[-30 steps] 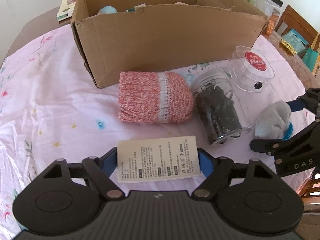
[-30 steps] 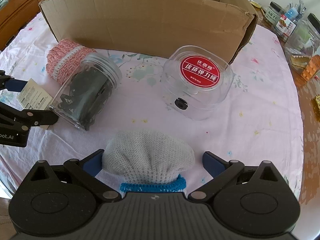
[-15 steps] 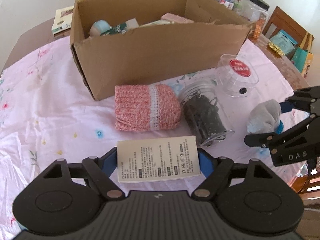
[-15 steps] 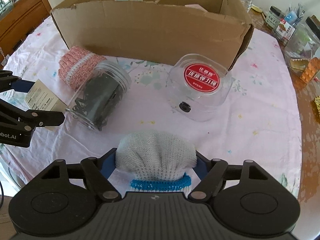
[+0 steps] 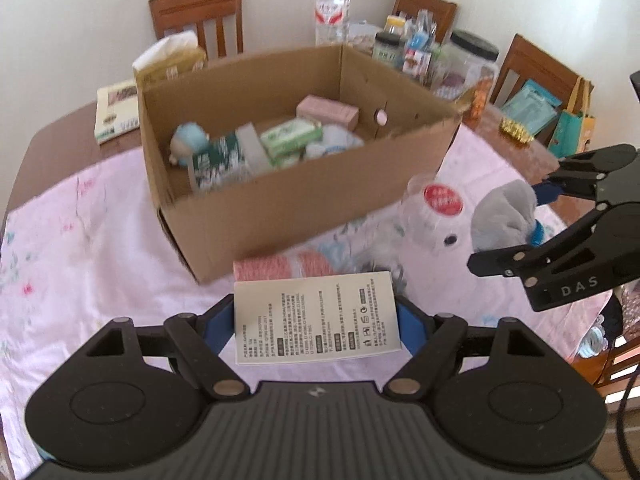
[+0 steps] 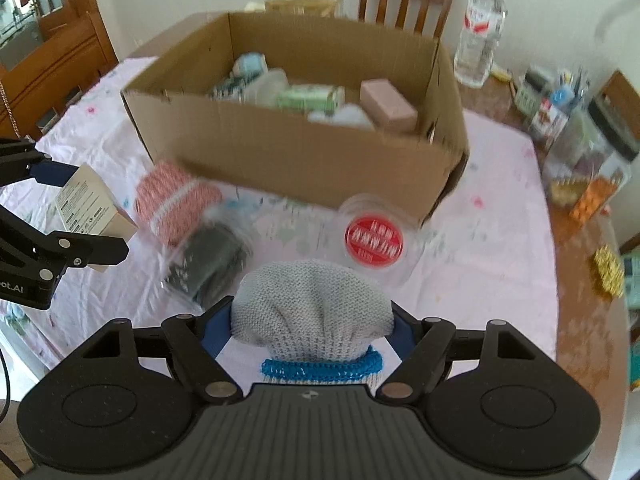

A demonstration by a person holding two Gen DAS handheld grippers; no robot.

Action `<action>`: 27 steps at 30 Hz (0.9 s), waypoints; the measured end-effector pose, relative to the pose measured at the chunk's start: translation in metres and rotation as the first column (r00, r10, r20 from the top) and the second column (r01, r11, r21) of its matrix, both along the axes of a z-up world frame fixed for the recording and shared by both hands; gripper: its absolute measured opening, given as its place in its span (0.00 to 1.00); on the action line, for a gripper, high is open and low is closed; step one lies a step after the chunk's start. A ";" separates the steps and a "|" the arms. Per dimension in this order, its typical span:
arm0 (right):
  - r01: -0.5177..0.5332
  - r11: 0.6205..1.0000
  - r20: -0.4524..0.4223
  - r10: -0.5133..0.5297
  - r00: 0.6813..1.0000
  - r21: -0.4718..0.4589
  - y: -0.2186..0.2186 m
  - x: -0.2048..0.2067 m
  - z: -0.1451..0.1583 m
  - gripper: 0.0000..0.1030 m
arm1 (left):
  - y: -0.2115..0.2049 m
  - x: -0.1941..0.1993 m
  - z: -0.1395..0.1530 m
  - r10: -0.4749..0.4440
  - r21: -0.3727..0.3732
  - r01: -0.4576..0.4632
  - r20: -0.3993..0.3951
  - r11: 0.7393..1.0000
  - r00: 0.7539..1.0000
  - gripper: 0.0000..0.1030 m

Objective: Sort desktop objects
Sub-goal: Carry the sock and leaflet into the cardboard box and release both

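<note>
Desktop objects are partly gathered already: the left gripper (image 5: pixel 316 316) is clamped on a small white printed box (image 5: pixel 316 316), its blue pads pressing both short sides, and the right gripper (image 6: pixel 312 320) is closed around a grey knitted glove (image 6: pixel 312 312) with a blue cuff, squeezed between its pads. Just beyond the left tool's fingers lies a pink knitted roll (image 5: pixel 284 266), mostly hidden behind the held box in that view; the right wrist view shows it whole (image 6: pixel 174 204) and, beside it, a clear jar of dark pieces (image 6: pixel 208 264) lying on its side, which the left view barely reveals. Ahead of the right tool sits a clear container with a red label (image 6: pixel 374 240). All rest on a pink floral tablecloth (image 5: pixel 80 240). Farther on stands the open cardboard box (image 5: pixel 300 200); both views look into it, at a green packet (image 5: pixel 292 136), a pink box (image 5: pixel 328 110) and a pale blue toy (image 5: pixel 188 144). Only the left view shows a book (image 5: pixel 116 110) on the bare tabletop left of the cardboard box. Beyond stand a water bottle (image 6: pixel 480 28), crowded jars and wooden chairs (image 5: pixel 198 16)
</note>
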State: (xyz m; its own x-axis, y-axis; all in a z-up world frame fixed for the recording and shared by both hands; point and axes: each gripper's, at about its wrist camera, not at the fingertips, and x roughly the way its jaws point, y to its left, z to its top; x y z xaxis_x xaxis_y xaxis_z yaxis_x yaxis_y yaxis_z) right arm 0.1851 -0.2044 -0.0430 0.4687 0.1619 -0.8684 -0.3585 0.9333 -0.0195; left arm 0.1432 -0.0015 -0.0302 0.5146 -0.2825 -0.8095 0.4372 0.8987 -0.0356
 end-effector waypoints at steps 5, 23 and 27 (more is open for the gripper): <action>-0.013 1.000 0.058 0.014 0.998 -0.002 0.003 0.009 0.019 0.79 | -0.001 0.012 0.014 -0.007 -0.008 0.008 0.039 1.000 0.999 0.78; -0.074 0.997 0.185 0.073 0.980 -0.004 0.009 0.069 0.061 0.79 | -0.012 0.101 0.056 -0.008 -0.054 0.012 0.078 0.998 0.997 0.78; -0.079 0.997 0.197 0.076 0.977 0.007 0.009 0.089 0.067 0.79 | -0.018 0.125 0.060 -0.008 -0.030 0.010 0.084 0.999 0.996 0.78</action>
State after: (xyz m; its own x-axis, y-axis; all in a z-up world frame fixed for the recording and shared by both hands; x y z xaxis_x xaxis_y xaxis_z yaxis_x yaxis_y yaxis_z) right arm 0.2742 -0.1957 0.0244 0.6156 0.2166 -0.7577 -0.4203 0.9036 -0.0832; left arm 0.2680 -0.0198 0.0299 0.5779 -0.3111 -0.7545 0.4477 0.8938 -0.0257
